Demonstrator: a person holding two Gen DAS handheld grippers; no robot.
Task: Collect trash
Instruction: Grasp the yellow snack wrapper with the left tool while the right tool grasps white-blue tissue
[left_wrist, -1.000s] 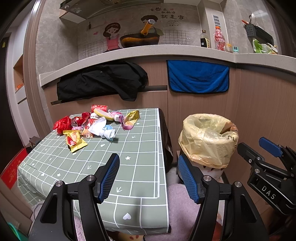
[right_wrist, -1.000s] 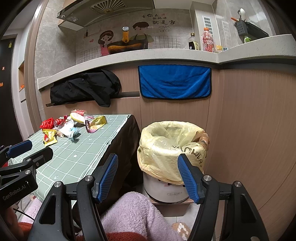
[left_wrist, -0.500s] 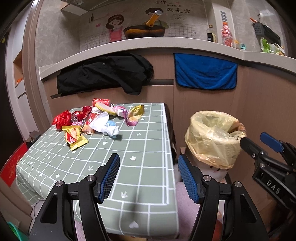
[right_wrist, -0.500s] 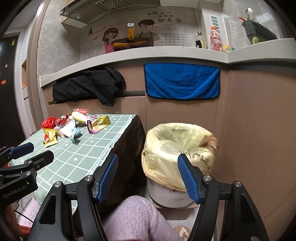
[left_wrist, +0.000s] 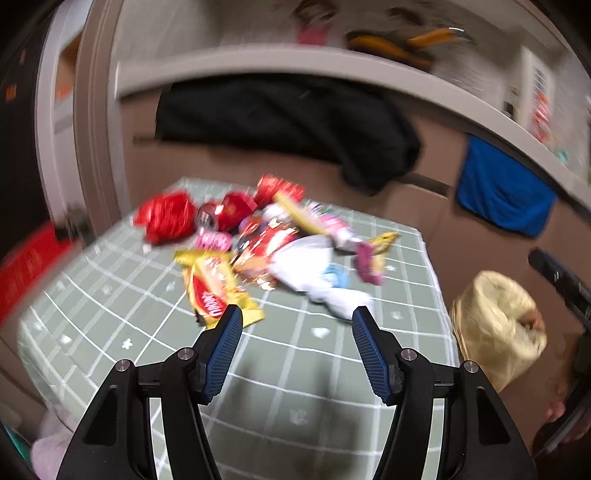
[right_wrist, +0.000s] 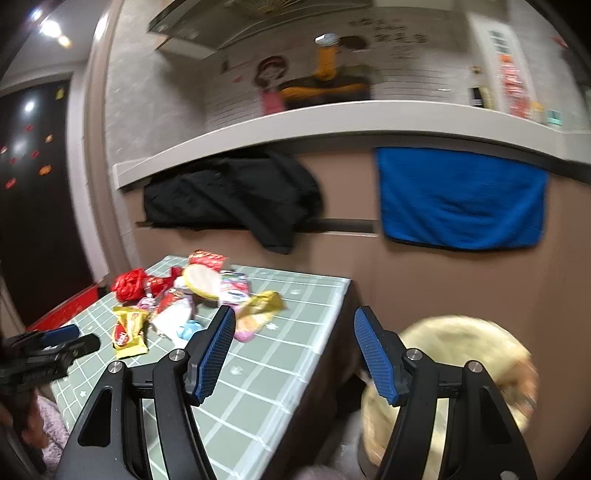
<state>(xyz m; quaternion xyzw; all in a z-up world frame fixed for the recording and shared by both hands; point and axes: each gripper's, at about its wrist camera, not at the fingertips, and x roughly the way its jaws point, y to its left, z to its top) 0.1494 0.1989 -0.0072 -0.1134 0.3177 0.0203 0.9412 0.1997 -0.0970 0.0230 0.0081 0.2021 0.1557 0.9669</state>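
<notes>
A pile of trash lies on the green checked table (left_wrist: 122, 325): a yellow snack wrapper (left_wrist: 216, 291), a white crumpled wrapper (left_wrist: 314, 269), red wrappers (left_wrist: 166, 218) and a pink packet (left_wrist: 334, 225). My left gripper (left_wrist: 297, 317) hovers just short of the pile, its jaws closing with nothing between them. My right gripper (right_wrist: 293, 319) stands open and empty over the table's right edge; the pile (right_wrist: 177, 299) lies to its left. The bin with a yellow bag (left_wrist: 495, 325) (right_wrist: 461, 354) stands on the floor right of the table.
A black jacket (left_wrist: 288, 114) and a blue towel (right_wrist: 461, 195) hang on the brown counter front behind the table. A grey counter top (right_wrist: 332, 118) runs above them. Pink fleece (left_wrist: 48, 446) shows at the lower left.
Both grippers have swung left and forward toward the table; the trash pile is much closer in the left wrist view and the bin has slid to the right edge.
</notes>
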